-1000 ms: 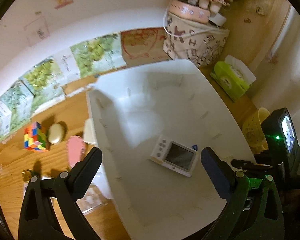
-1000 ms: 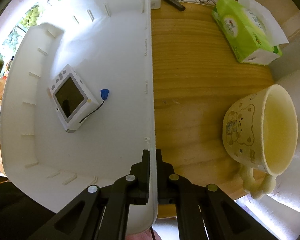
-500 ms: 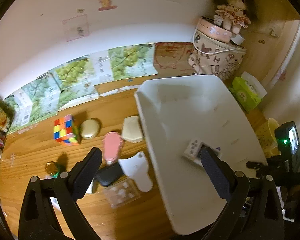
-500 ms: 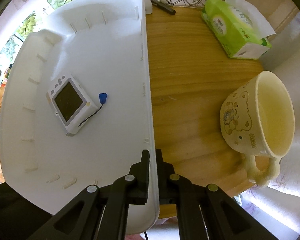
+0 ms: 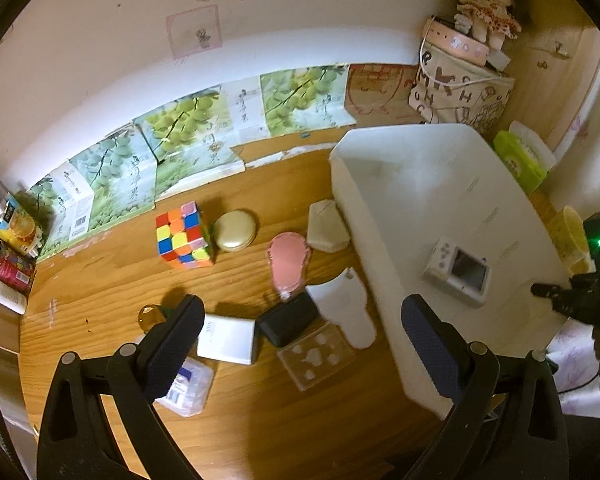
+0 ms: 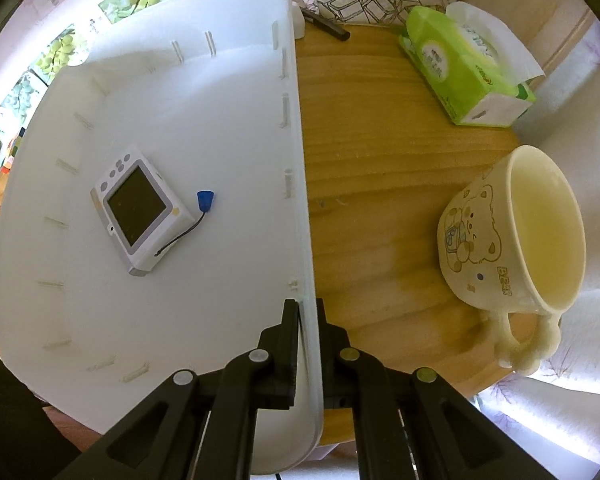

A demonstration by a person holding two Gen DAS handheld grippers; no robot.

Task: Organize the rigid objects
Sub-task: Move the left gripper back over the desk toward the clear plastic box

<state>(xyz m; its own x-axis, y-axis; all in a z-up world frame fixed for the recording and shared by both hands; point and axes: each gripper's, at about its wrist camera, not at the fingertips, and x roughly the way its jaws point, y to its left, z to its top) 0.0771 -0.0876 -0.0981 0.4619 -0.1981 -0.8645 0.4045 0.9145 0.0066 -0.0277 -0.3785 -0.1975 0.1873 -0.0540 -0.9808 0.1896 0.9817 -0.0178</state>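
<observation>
White plastic bin [image 6: 204,92], one handheld console [image 6: 138,208] inside

mug [image 6: 508,236]: "BEAR" | fabric bag [image 5: 456,88]: letters R, M, H, C | grape boxes [image 5: 188,144]: characters unreadable

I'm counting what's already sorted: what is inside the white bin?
Only a small white handheld device with a dark screen and a blue-tipped cord lies in the white bin. The near corner under the right gripper is hidden.
</observation>
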